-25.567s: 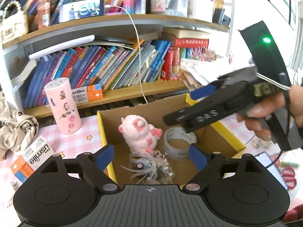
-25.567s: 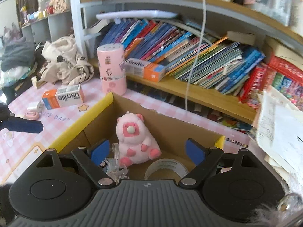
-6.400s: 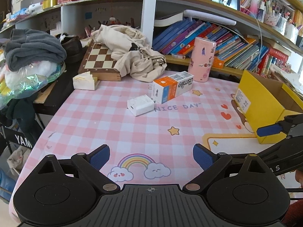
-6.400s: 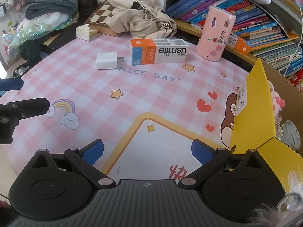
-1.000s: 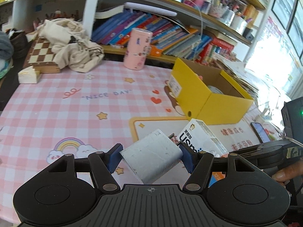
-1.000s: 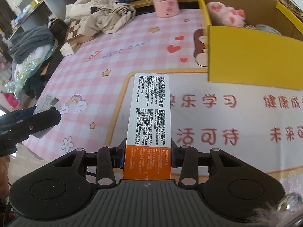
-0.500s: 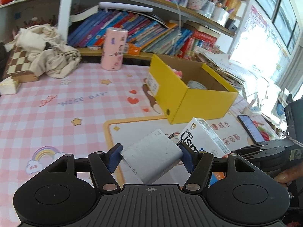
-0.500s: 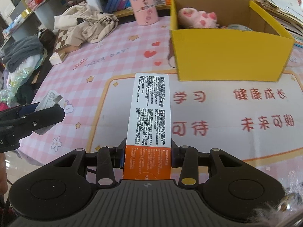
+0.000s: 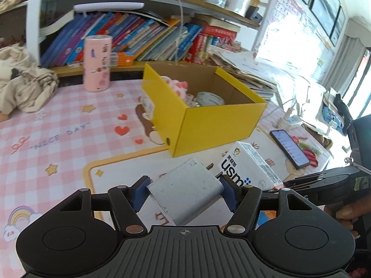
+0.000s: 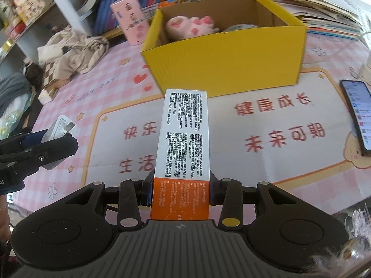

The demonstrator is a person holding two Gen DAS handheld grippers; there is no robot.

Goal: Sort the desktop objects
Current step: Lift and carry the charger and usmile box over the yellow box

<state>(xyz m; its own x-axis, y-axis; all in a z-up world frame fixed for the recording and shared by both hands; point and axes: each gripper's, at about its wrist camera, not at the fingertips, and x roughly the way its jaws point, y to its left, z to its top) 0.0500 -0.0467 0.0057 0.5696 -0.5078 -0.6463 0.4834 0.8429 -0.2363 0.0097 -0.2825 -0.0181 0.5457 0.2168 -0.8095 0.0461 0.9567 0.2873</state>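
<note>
Facing a pink checked mat (image 9: pixel 58 125); crammed bookshelves (image 9: pixel 139 37) behind

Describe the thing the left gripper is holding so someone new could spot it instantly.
Start at the yellow box on the pink checked tablecloth, then come nearer to the left gripper. Between its jaws sits a small white charger block. Unlike the long orange-and-white usmile carton beside it, it is plain, stubby and unprinted.
</note>
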